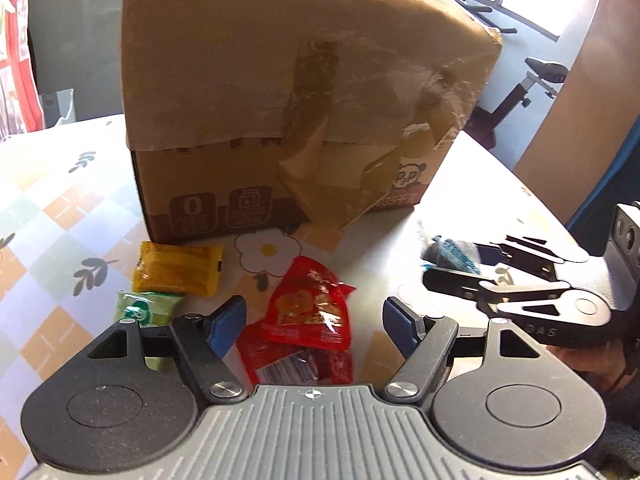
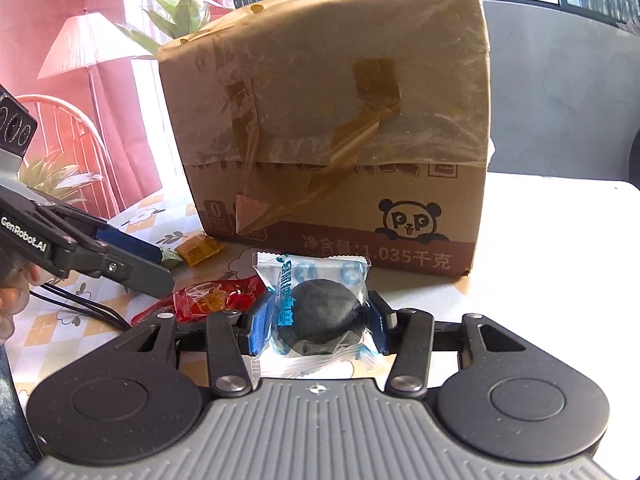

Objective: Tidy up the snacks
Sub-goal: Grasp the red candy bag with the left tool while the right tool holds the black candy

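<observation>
You're in a home: a checked flower-print tablecloth [image 1: 60,208], a white-shaded floor lamp [image 2: 86,46], a leafy houseplant [image 2: 176,4], a black exercise bike [image 1: 532,88].

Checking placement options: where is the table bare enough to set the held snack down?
Free: the tablecloth left of the cardboard box, and the white stretch right of the red packet. Crowded: in front of the box, around the orange packet and green packet.

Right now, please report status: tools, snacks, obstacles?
Right tool shut on clear-wrapped dark round snack. Left tool open over red plastic snack packet. Tall taped cardboard box close ahead.
</observation>
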